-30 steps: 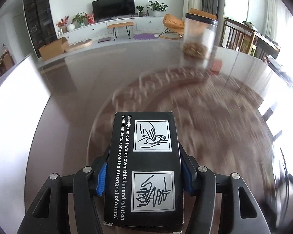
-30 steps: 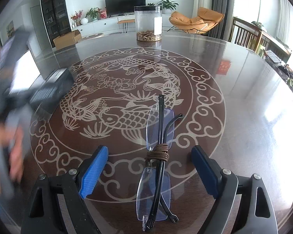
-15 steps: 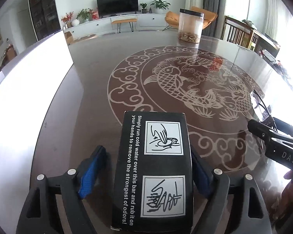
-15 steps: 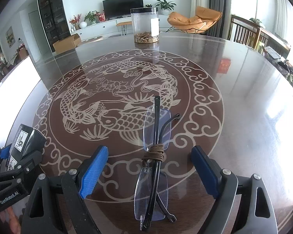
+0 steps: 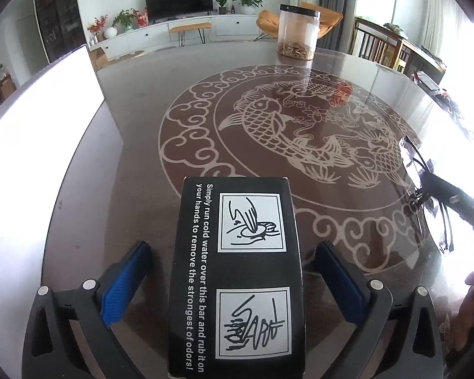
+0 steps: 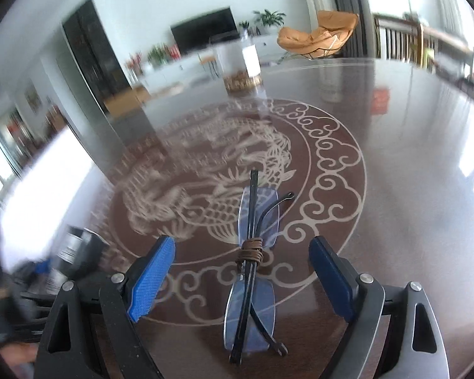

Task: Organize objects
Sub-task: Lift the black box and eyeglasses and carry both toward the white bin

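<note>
A black box (image 5: 237, 271) with white print and two hand-washing pictures lies flat on the dark table between the fingers of my left gripper (image 5: 237, 262). The jaws stand open, with a gap on each side of the box. Folded rimless glasses (image 6: 252, 252), tied at the middle with a brown cord, lie on the table between the fingers of my right gripper (image 6: 241, 265), which is open and clear of them. The glasses also show at the right edge of the left wrist view (image 5: 426, 189). The box appears blurred at the left of the right wrist view (image 6: 75, 252).
The round table (image 5: 136, 158) carries a pale koi and cloud pattern. A clear jar (image 5: 297, 36) with a black lid and brown contents stands at its far side. Chairs stand beyond the table at the right. A bright white reflection covers the table's left edge.
My left gripper set the box down on the table and opened off it. The right wrist view has shifted and blurred, with the glasses still between its open fingers.
</note>
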